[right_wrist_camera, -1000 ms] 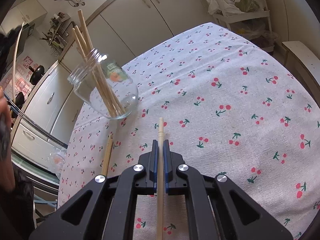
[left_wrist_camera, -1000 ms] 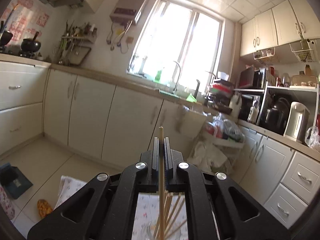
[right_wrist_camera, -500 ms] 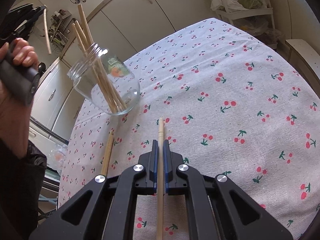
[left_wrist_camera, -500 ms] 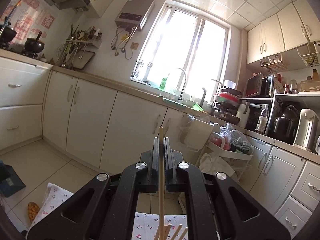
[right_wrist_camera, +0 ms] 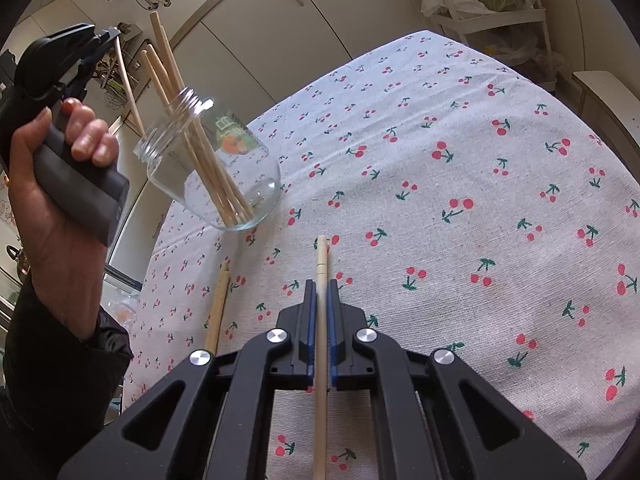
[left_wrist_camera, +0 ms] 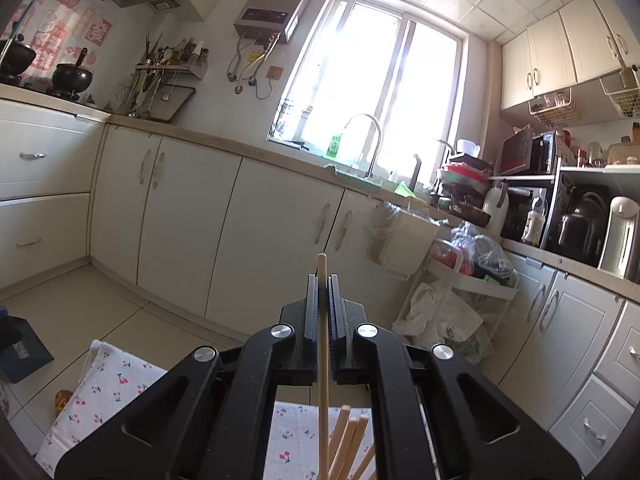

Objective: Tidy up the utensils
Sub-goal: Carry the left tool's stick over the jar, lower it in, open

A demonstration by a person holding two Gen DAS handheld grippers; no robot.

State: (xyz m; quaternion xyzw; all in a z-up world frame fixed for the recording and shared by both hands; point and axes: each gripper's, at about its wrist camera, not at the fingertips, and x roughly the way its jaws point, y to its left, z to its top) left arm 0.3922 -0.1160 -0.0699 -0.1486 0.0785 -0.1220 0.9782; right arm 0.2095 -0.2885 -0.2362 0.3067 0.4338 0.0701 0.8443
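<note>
A kitchen table under a cherry-print cloth (right_wrist_camera: 460, 168) holds a clear glass jar (right_wrist_camera: 212, 168) with several wooden chopsticks (right_wrist_camera: 192, 128) leaning inside, their tops sticking out past the rim. The job looks partly done: those sticks are already stored, two more are being carried, and at least one loose chopstick (right_wrist_camera: 218, 304) lies on the cloth near the jar, just left of the right gripper. The left gripper (left_wrist_camera: 322, 292) has its fingers closed on a single chopstick (left_wrist_camera: 322, 340) that runs down between them. The right gripper (right_wrist_camera: 321, 300) likewise pinches a chopstick (right_wrist_camera: 321, 360) lengthwise, its tip pointing toward the jar from low over the cloth. The right wrist view shows the whole layout: the jar, the loose stick, and the person's left hand (right_wrist_camera: 60, 184) holding its gripper up beside the jar mouth, the thin stick angled down toward the opening. The left wrist view looks nearly level across the room at cabinets (left_wrist_camera: 180, 224), a sink and a bright window (left_wrist_camera: 380, 88); of the work it catches only a corner of cloth and the stick tops at its bottom edge.
</note>
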